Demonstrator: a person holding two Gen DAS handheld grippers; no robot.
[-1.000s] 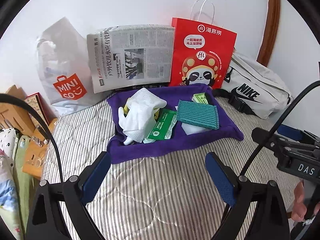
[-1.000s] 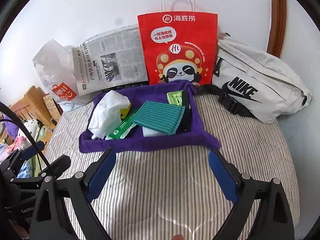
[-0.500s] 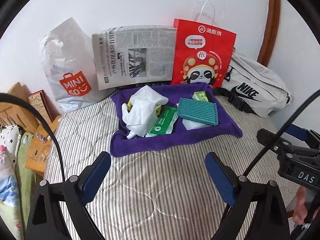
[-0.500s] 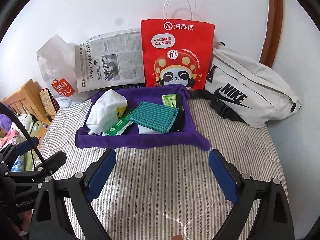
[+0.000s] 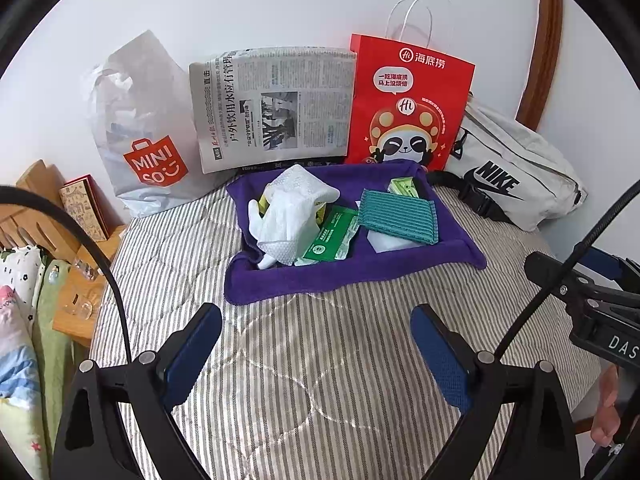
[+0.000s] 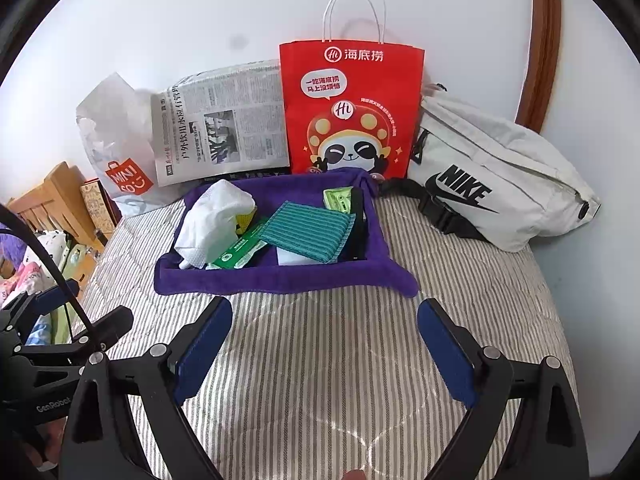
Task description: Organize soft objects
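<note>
Both grippers gape empty above the striped quilt, white wall behind.

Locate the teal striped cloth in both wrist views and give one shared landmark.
Left wrist: teal cloth right of centre, in the purple tray's right half.
Right wrist: teal cloth near centre, in the purple tray.
Shared landmark: red panda bag upright behind the tray.

we see a home bedroom: a bed with striped quilted cover against a white wall, a wooden headboard, shopping bags and a waist bag.
</note>
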